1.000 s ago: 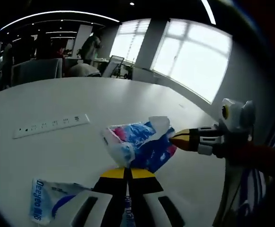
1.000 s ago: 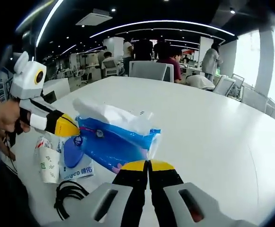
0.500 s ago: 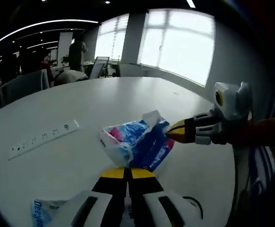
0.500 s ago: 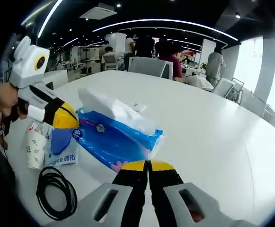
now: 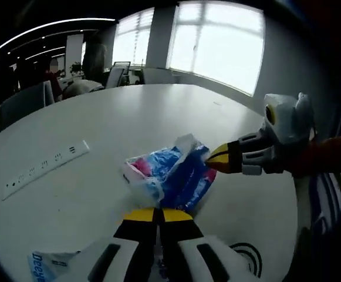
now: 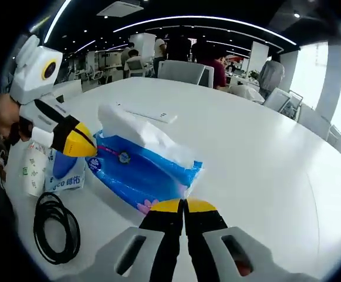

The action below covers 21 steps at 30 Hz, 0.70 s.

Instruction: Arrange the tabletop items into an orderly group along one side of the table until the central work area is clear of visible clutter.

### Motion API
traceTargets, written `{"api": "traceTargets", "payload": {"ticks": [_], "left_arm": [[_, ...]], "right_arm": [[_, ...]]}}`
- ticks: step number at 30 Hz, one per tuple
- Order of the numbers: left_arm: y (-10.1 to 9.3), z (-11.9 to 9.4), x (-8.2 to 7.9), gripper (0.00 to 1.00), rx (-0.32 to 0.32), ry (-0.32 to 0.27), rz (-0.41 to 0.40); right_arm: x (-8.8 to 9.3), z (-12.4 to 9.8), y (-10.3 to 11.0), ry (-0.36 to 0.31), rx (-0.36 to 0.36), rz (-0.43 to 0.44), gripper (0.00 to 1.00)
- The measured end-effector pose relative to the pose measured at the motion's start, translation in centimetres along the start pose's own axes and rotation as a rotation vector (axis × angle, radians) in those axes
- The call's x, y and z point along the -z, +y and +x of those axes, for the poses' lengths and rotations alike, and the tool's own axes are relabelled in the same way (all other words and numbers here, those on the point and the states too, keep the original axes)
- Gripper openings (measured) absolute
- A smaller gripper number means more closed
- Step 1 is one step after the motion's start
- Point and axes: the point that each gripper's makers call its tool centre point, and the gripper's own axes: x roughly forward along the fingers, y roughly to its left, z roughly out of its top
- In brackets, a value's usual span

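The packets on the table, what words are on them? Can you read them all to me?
"Deeyeo", its end cut off by the picture's edge: small blue and white packet, left gripper view.
"co" and two Chinese characters, too blurred to read for sure: the same kind of packet, right gripper view.
Blue tissue pack: its round logo is too small to read.
Paper cup: green print, unreadable.

Both views low, near, opposite ends, sharing tissue pack.

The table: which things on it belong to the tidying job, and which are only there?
Job:
- blue plastic tissue pack, both grippers shut on it: left gripper, right gripper
- coiled black cable
- small blue-and-white packet
- white paper cup lying down

Only there:
- white power strip, set in the white table
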Motion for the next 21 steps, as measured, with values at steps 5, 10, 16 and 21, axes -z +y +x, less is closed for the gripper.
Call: {"api": "traceTargets", "payload": {"ticks": [5,10,16,21], "left_arm": [[0.2,0.7,0.5,0.00,-0.005,0.028,-0.003],[0.4,1.1,0.7,0.00,-0.018,0.046,-0.007],[0.4,1.6,1.9,0.00,-0.020,0.084,-0.013],[0.7,1.8,1.8,0.00,-0.033,0.070,-0.014]], "right_arm": [[0.2,0.5,-0.1,0.010,0.006,-0.007,0.00],[0.5,0.8,-0.2,0.027,0.010,-0.008,0.00],[1.3,1.0,0.2,0.056,0.001,0.001,0.00],[1.9,1.4,0.1,0.064,0.000,-0.014,0.00]]}}
